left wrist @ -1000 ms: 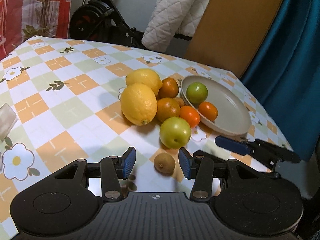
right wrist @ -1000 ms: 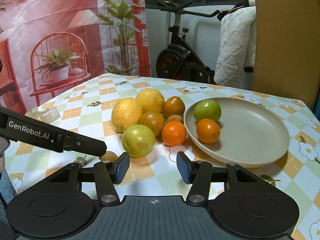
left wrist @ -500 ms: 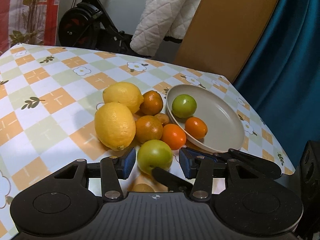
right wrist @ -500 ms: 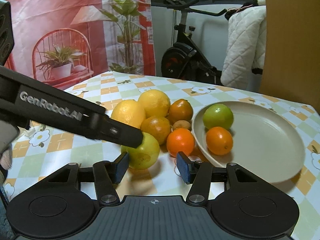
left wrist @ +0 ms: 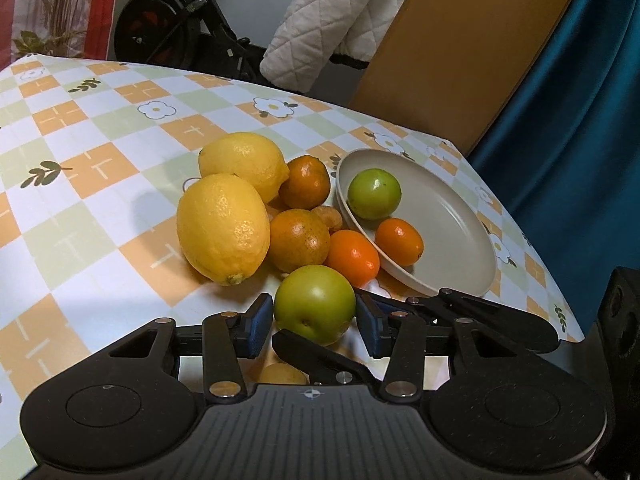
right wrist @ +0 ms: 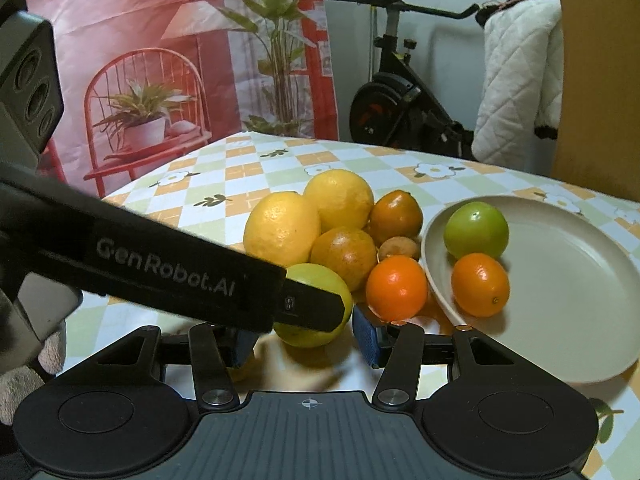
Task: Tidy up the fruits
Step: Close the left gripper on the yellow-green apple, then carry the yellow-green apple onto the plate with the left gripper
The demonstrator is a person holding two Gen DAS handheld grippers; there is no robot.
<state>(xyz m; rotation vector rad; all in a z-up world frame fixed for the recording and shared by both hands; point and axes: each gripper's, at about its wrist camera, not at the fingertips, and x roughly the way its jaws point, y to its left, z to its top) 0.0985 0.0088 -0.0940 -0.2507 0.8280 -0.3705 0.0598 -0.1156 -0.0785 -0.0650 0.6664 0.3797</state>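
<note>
Checkered oilcloth (left wrist: 100, 208) with orange and green squares and white flowers covers the table under your grippers, with an exercise bike (right wrist: 400, 96) and a quilted white blanket (left wrist: 336, 20) beyond its far edge. Your left gripper (left wrist: 315, 322) is spread wide, its blue pads on either side of a smooth green apple (left wrist: 315, 304) without clearly touching it. Your right gripper (right wrist: 304, 340) is open too, and it faces that same apple (right wrist: 320, 280) from the other side; the left gripper's black finger, lettered GenRobot.AI, crosses in front of the apple and hides part of it. In the left wrist view, one of the right gripper's black fingers lies across the gap under the apple, over a small brownish fruit (left wrist: 282, 374) close to the left gripper's body. Just past the apple sit two pebbly yellow lemons (left wrist: 224, 228), two dull oranges (left wrist: 298, 240), a glossy tangerine (left wrist: 354, 256) and a small tan fruit (left wrist: 330, 218), bunched together. Forward and to the right of the left gripper, a round beige plate (left wrist: 452, 232) holds another green apple (left wrist: 374, 194) and a small tangerine (left wrist: 399, 241).
</note>
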